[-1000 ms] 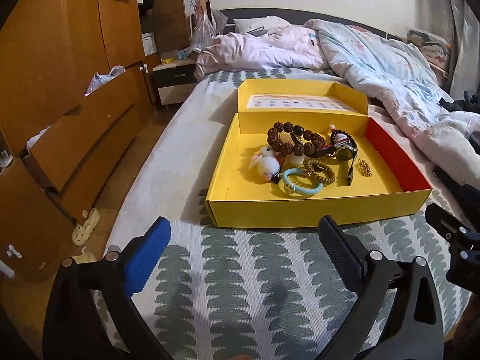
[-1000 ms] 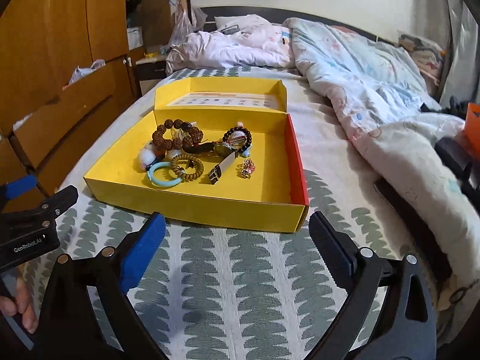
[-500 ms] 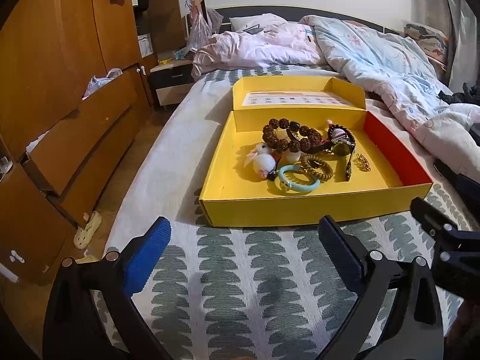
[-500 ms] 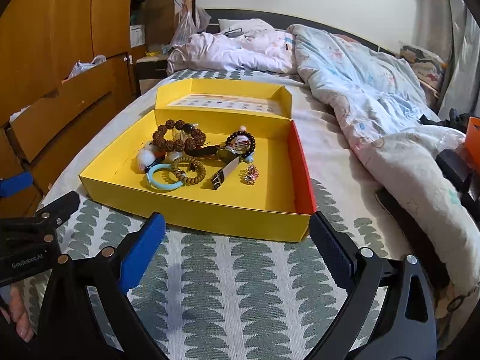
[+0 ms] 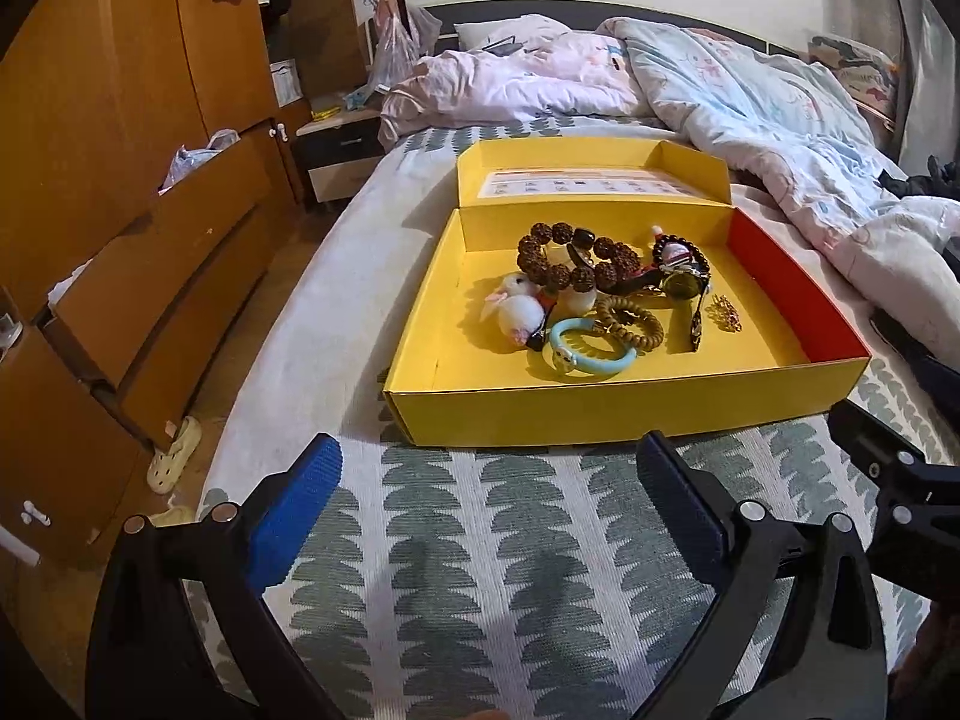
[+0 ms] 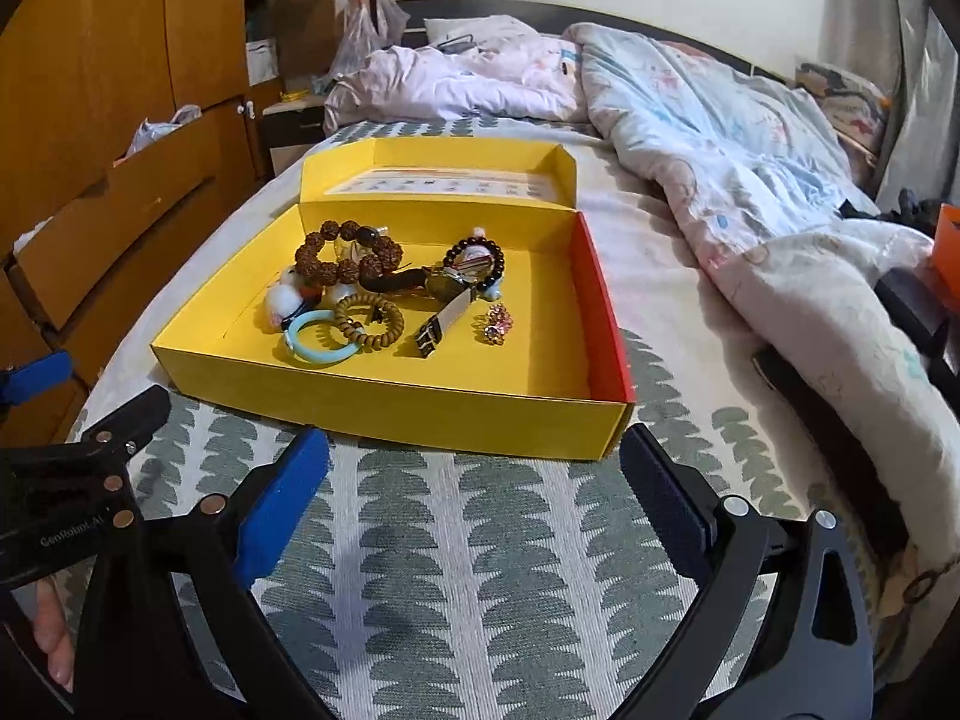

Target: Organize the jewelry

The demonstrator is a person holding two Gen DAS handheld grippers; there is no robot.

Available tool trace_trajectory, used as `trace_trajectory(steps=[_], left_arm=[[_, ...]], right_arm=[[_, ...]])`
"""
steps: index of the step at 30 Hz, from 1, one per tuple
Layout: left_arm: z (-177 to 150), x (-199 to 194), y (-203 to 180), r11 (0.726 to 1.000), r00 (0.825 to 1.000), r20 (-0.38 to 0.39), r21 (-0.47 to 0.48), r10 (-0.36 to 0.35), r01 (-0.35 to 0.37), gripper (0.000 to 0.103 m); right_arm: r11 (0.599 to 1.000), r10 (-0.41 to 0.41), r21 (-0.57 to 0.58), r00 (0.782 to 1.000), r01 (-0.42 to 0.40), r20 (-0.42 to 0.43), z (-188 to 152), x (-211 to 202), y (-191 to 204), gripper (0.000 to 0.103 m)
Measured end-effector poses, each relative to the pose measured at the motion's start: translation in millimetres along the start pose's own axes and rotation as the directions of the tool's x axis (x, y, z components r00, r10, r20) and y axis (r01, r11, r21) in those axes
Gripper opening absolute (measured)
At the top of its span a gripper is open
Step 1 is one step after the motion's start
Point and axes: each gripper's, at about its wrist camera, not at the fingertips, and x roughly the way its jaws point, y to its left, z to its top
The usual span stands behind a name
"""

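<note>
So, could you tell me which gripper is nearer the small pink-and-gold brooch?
Right. The right gripper faces the brooch across the yellow box wall; the left gripper sits further left.

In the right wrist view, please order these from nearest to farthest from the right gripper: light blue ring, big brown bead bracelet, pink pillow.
1. light blue ring, front left of the yellow box, nearest the right gripper.
2. big brown bead bracelet, toward the box's back.
3. pink pillow, at the bed's head.

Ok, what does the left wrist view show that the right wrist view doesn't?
Only the left wrist view shows the slipper on the floor beside the bed. Only the right wrist view shows the orange thing at the far right edge and the fingers holding the left tool. Both show the yellow box with the jewelry inside, and each tool open, short of the box.
</note>
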Motion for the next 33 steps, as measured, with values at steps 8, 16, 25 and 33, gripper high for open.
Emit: trace_trajectory(steps=[8,16,25,33], left_arm=[[-1.1,-0.9,-4.2,0.997,0.997,0.012,0.034,0.076,-0.076,0.097],[0.7,4.1,2.9,0.998,0.998,-0.039,-0.004,0.055,-0.055,0.097],[0.2,-0.1,0.5,0.996,0.996,-0.017,-0.002,0.086,-0.086,0.097],[-0.1,2.8,2.2,0.996,0.995,-0.031,0.004,0.093,-0.093,0.097]], right_arm=[[1.0,-0.008,0.02,1.0,0.009,-0.008,0.2,0.0,-4.0,0.099],[1.0,-0.006,0.023,1.0,0.006,-0.008,0.5,0.3,-4.8,0.099],[1.0,-0.008,0.021,1.0,0.008,-0.013,-0.2,0.5,-4.7,0.099],[1.0,-0.008,0.025,1.0,0.008,-0.011,0.0,0.5,-6.5,0.099]])
